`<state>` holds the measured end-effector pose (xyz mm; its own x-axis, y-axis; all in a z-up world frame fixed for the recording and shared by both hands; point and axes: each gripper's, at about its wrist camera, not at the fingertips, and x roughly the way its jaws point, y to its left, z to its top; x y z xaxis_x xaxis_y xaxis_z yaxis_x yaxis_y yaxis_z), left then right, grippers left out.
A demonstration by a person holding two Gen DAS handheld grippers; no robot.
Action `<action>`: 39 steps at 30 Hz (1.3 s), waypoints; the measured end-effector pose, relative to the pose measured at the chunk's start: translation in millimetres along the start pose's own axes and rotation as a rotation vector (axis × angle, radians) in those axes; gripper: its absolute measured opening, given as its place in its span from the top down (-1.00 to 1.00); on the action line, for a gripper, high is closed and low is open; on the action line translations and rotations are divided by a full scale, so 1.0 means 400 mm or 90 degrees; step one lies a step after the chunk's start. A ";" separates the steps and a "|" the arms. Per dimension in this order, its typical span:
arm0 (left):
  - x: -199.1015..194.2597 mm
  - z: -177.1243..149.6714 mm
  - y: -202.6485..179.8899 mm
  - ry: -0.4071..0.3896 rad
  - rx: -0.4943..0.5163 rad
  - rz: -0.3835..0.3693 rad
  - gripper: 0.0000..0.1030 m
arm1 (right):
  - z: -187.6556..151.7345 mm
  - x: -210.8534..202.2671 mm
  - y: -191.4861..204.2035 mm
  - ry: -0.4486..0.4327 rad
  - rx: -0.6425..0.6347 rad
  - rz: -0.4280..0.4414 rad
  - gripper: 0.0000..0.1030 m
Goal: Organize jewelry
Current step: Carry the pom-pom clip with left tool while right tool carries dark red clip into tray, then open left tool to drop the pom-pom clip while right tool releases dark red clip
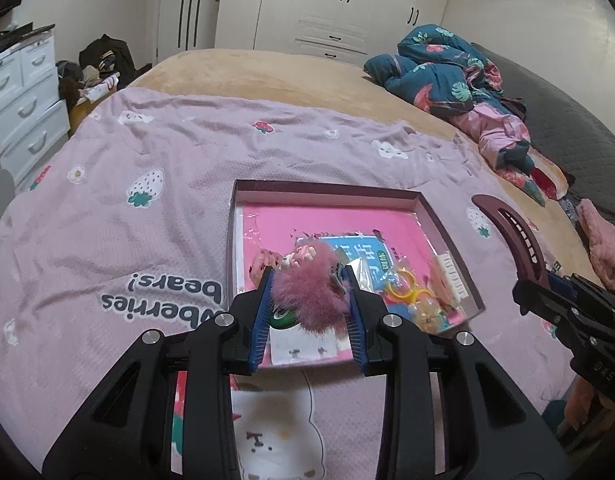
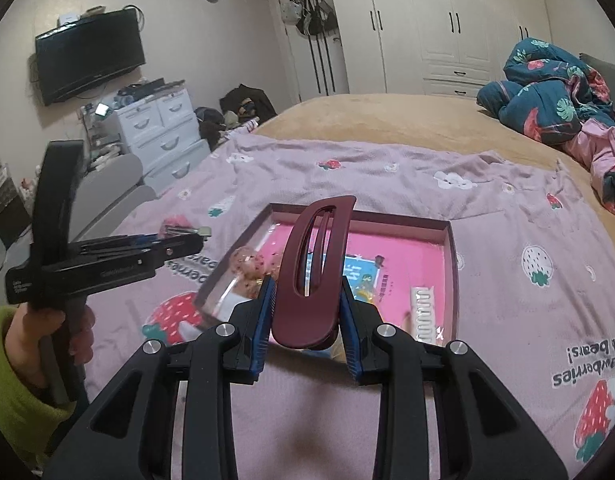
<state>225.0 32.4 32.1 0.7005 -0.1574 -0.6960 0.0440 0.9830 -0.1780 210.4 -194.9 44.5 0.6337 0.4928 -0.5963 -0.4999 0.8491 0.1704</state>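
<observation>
- The left gripper (image 1: pixel 309 280), at lower centre of the left wrist view, is clenched on a fluffy pink hair clip (image 1: pixel 313 288), held above the near edge of the box (image 1: pixel 435 216).
- The right gripper (image 2: pixel 307 300), at lower centre of the right wrist view, grasps a dark red hair clip (image 2: pixel 311 276), which stands upright between its blue pads (image 2: pixel 264 320).
- The open box lies on the pink strawberry blanket (image 1: pixel 119 216) at mid-frame; it holds a white comb clip (image 2: pixel 423 312), yellow rings (image 1: pixel 405 286) and a blue card (image 1: pixel 357 254).
</observation>
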 end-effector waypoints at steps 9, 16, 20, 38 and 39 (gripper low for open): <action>0.077 -0.001 -0.017 0.024 0.000 -0.009 0.52 | -0.021 0.114 -0.071 0.051 0.023 -0.042 0.43; 0.136 -0.016 -0.032 0.050 0.002 -0.013 0.52 | -0.075 0.177 -0.122 0.091 0.041 -0.072 0.43; 0.163 -0.026 -0.037 0.063 0.003 -0.014 0.52 | -0.095 0.195 -0.133 0.102 0.041 -0.080 0.43; 0.241 -0.057 -0.057 0.110 0.016 -0.014 0.52 | -0.118 0.246 -0.140 0.137 0.052 -0.068 0.40; 0.244 -0.057 -0.059 0.111 0.016 -0.014 0.52 | -0.119 0.244 -0.140 0.137 0.053 -0.068 0.39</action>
<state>276.0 -8.2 -47.3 0.5653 -0.1911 -0.8024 0.0771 0.9808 -0.1793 272.1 -203.5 -60.6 0.5360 0.3558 -0.7656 -0.3817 0.9110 0.1561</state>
